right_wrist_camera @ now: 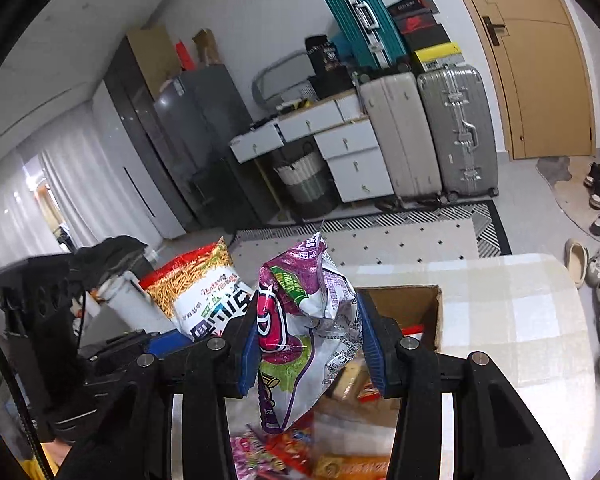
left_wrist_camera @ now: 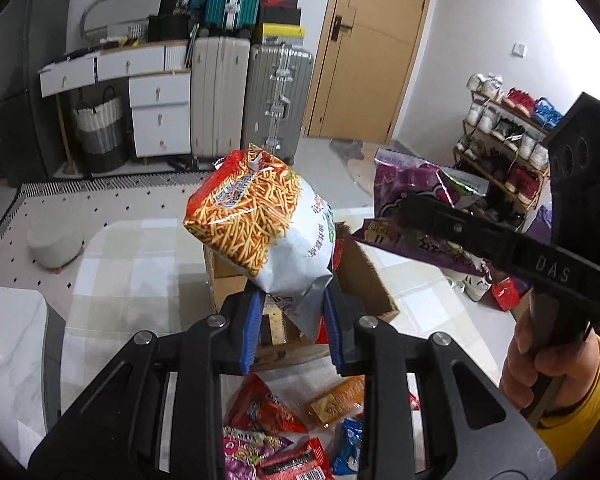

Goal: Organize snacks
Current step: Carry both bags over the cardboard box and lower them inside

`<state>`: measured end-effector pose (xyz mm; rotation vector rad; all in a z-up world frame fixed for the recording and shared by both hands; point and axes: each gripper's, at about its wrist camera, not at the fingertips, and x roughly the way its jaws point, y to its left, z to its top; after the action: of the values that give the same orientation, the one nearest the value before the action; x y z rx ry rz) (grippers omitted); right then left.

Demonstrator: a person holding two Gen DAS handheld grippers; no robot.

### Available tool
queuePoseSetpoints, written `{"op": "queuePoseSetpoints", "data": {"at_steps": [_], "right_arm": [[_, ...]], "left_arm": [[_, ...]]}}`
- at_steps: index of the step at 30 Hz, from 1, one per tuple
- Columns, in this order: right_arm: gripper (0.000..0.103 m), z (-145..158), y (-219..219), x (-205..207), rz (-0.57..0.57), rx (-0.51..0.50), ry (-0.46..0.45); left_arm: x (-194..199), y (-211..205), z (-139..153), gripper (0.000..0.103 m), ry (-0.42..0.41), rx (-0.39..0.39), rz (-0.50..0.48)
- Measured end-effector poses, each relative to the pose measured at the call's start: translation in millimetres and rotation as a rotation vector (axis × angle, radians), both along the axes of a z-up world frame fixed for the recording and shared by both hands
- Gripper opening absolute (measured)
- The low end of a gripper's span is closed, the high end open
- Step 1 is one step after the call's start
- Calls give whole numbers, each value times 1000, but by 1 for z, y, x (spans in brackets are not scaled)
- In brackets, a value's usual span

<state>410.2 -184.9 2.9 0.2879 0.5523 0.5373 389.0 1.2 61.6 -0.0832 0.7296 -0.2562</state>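
The orange noodle-snack bag (left_wrist_camera: 256, 216) is clamped in the left gripper (left_wrist_camera: 294, 324) jaws – the purple snack bag (right_wrist_camera: 308, 320) in the right gripper (right_wrist_camera: 308, 350) – both held above the cardboard box (right_wrist_camera: 412, 308) on the worktop (right_wrist_camera: 520, 340).

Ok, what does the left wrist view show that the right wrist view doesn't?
Only the left wrist view shows the shoe rack and the blue packet on the table. Only the right wrist view shows the grey fridge. Both show the noodle-print bag in the left gripper, the purple bag in the right gripper, and the cardboard box.
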Motion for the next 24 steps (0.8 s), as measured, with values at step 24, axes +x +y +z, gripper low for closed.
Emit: {"op": "queuePoseSetpoints", "data": {"at_steps": [24], "right_arm": [[44,-102,28,82,5,-191,224]], "left_arm": [[141,-39,-135,25,197,122,-16]]}}
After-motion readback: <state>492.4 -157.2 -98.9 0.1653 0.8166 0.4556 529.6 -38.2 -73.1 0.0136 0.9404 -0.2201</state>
